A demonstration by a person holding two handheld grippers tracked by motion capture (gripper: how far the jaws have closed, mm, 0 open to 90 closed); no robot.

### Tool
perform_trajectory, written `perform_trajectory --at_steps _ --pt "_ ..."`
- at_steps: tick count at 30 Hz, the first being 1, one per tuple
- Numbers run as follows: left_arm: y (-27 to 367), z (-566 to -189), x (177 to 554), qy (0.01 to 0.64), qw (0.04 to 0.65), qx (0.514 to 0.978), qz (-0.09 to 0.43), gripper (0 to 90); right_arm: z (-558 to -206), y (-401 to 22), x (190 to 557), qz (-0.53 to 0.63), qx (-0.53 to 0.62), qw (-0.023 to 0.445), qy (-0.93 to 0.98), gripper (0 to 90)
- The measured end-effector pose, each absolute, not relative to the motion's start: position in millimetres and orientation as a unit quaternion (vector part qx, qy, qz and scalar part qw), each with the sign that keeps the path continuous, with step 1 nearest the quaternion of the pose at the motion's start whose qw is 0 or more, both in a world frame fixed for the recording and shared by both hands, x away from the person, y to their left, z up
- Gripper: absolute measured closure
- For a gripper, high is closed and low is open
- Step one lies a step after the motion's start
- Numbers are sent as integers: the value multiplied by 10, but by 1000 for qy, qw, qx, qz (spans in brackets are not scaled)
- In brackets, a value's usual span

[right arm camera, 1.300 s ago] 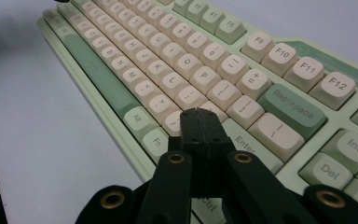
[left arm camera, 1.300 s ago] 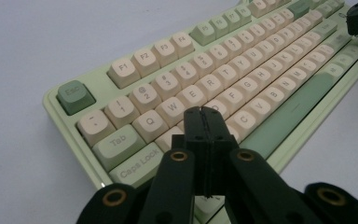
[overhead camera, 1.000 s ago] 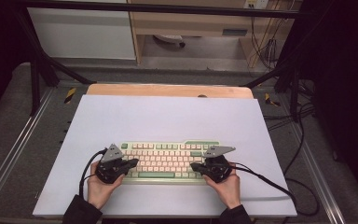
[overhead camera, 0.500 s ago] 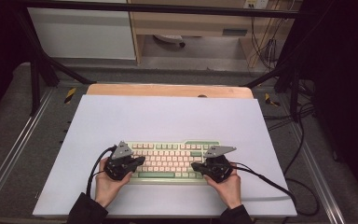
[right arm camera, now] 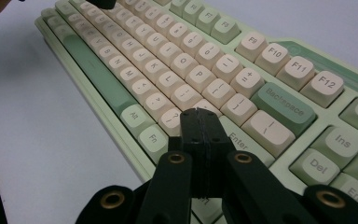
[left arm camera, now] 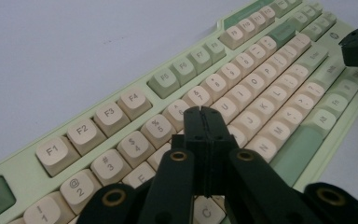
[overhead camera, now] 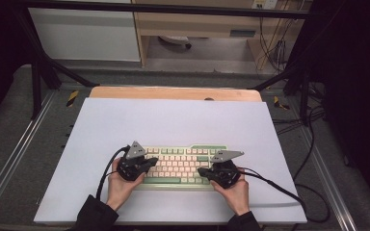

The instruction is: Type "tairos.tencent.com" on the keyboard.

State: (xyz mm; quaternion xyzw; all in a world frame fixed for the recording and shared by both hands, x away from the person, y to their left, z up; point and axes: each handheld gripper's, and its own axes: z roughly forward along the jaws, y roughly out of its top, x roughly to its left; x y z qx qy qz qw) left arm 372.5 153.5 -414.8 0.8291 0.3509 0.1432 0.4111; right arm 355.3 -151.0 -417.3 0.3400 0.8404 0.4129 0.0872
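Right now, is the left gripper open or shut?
Shut. In the left gripper view, the left gripper has its two black jaws pressed flat together with nothing between them, poised over the keyboard.
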Motion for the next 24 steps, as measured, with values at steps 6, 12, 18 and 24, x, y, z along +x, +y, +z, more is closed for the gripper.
perform_trajectory --at_steps 6,12,18,24 --pt "1486 -4213 3766 353 405 831 144 900 -4174 -1508 3550 412 341 85 840 900" --pt "1451 -4280 3796 356 401 832 143 900 -4173 -1510 3551 412 341 86 841 900" --pt "1438 -4302 3795 354 405 830 145 900 -4172 -1512 3550 413 340 87 841 900" --pt "1442 -4329 3805 355 404 831 142 900 -4174 -1509 3550 412 340 86 841 900"
